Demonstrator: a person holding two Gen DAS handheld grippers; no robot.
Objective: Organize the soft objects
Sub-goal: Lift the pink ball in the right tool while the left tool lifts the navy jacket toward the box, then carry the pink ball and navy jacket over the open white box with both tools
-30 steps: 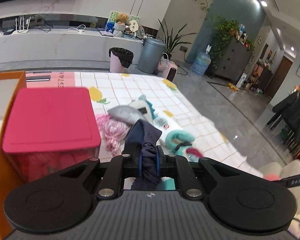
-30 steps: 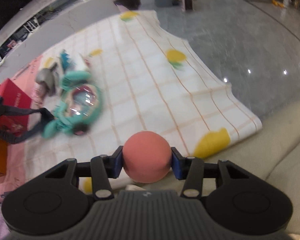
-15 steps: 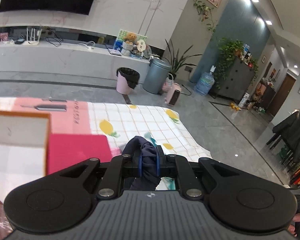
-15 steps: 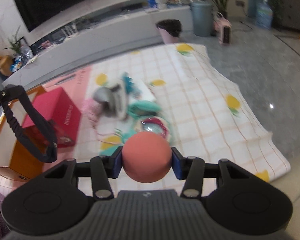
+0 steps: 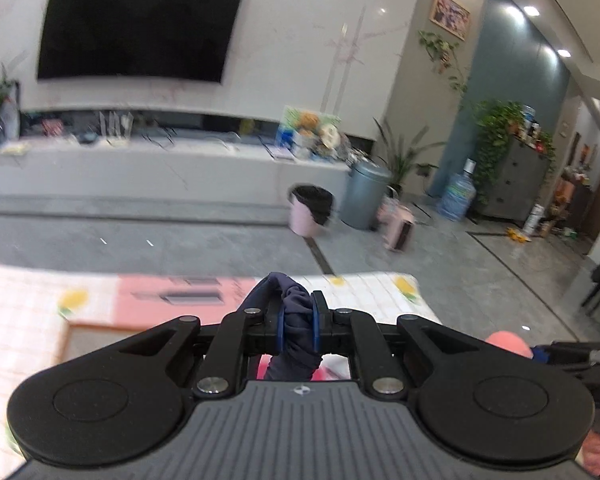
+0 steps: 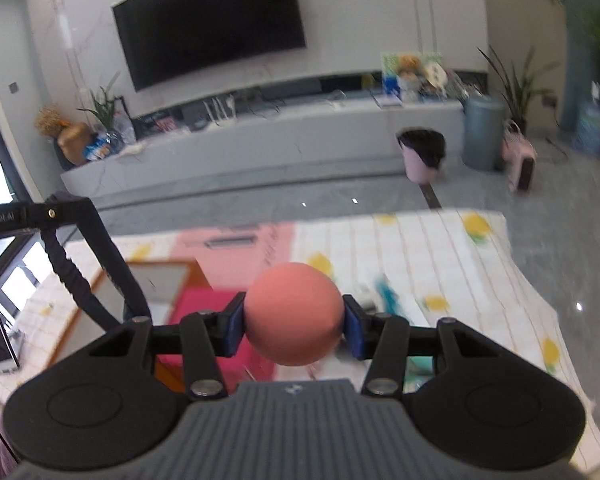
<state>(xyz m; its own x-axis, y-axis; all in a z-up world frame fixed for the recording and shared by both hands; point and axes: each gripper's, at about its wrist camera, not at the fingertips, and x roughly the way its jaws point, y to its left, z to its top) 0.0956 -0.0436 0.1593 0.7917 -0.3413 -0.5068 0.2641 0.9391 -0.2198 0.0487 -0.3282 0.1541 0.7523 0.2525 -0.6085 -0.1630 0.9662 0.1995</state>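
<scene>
Navy cloth (image 5: 296, 332) is bunched and pinched between the blue pads of the left gripper (image 5: 298, 322), jaws nearly together; the cloth's tail hangs down below them. Salmon-pink ball (image 6: 294, 314) is clamped at its sides by the right gripper (image 6: 294, 320), jaws about halfway apart, both pads pressing on the ball. Both loads are off the floor, above the near-left part of the checked mat (image 6: 440, 264).

Mat: white, orange grid, yellow lemon prints, with a pink panel (image 6: 256, 240) at its far edge. It lies flat on grey polished floor. An orange-walled cardboard box (image 6: 156, 276) sits on the mat's left side; a red box (image 6: 204, 312) is just beside it, under the ball. Some teal and white soft items (image 6: 384, 296) lie mid-mat, right of the ball, too blurred to identify.

Room: wall-mounted TV (image 5: 140, 24) over a long grey-white console (image 5: 160, 168). Off the mat's far right corner stand a pink bin with a black liner (image 5: 310, 210), a grey lidded bin (image 5: 364, 194), a small pink case (image 5: 398, 228) and a water jug (image 5: 458, 196).

Pose: both grippers point forward and slightly down at the mat's far edge. In the left view the right gripper shows at the right frame edge with the ball, side by side with the left, and fingers (image 5: 598, 448) grip its handle. Background is motion-blurred.
</scene>
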